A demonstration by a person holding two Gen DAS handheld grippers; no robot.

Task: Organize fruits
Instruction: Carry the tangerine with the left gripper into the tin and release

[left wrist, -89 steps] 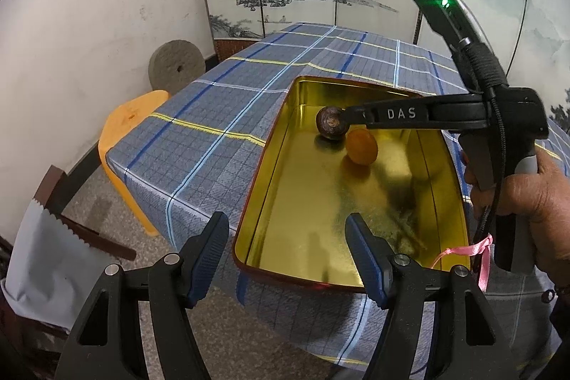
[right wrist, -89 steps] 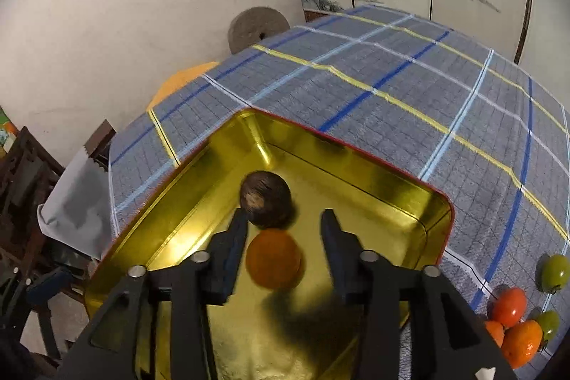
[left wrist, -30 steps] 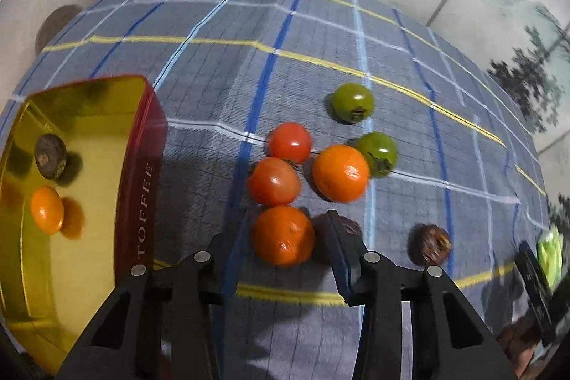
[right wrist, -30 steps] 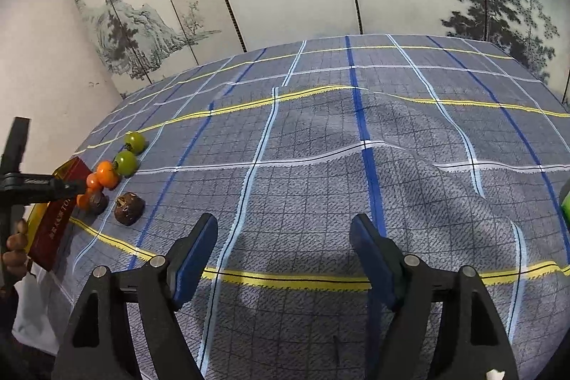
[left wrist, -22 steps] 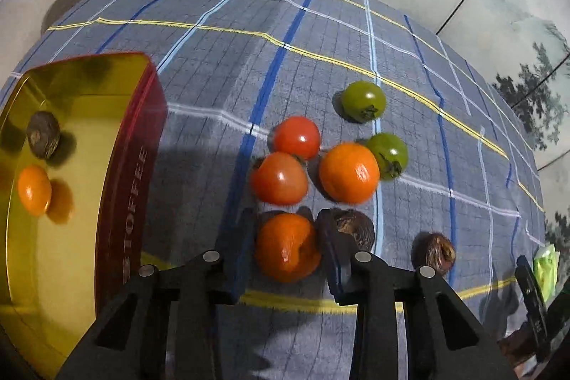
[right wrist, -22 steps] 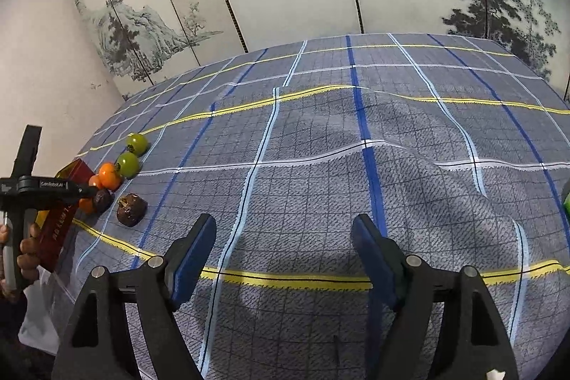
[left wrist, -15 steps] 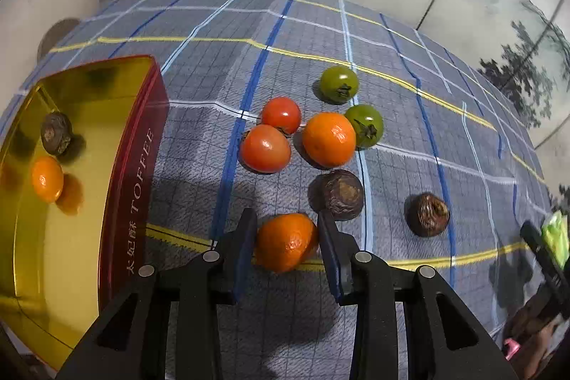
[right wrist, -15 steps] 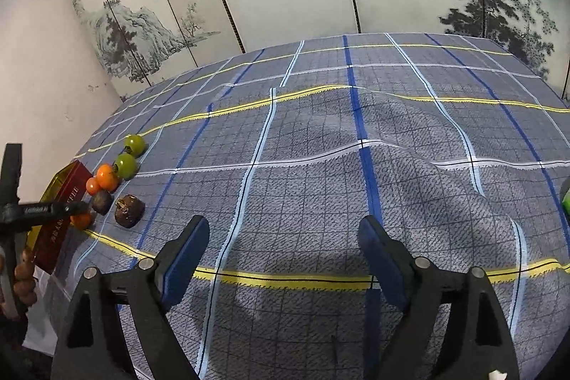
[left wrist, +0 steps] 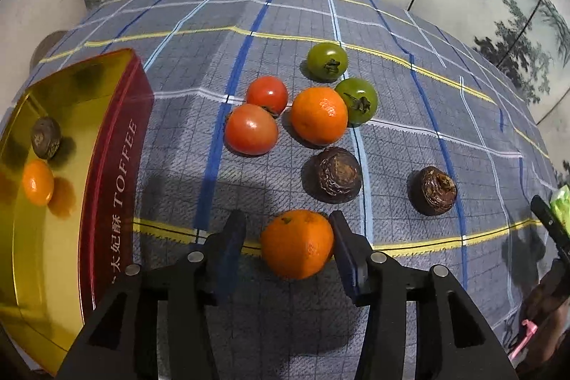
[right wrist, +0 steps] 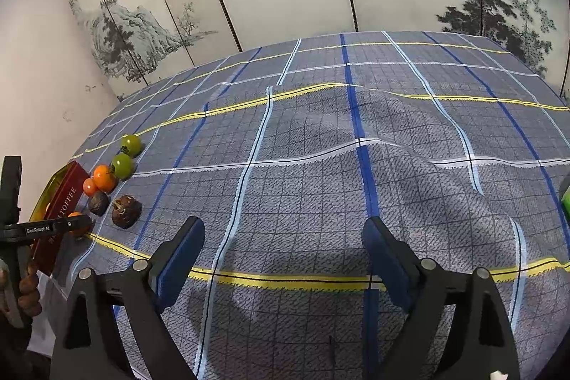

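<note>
Left tool (left wrist: 286,243) is opening around the orange (left wrist: 296,243) sitting on the bench (left wrist: 392,34) just right of the toffee tin (left wrist: 117,166), probably regripping it, while the right tool (right wrist: 283,255), spreading wide, hovers empty far off.

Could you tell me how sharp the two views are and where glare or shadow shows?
Left wrist: sharp; fisheye bends the tablecloth; gold tin mirrors its fruit; shadow around the nearest orange. Right wrist: sharp; cloth ripples cast soft shadows, edges curve.
</note>
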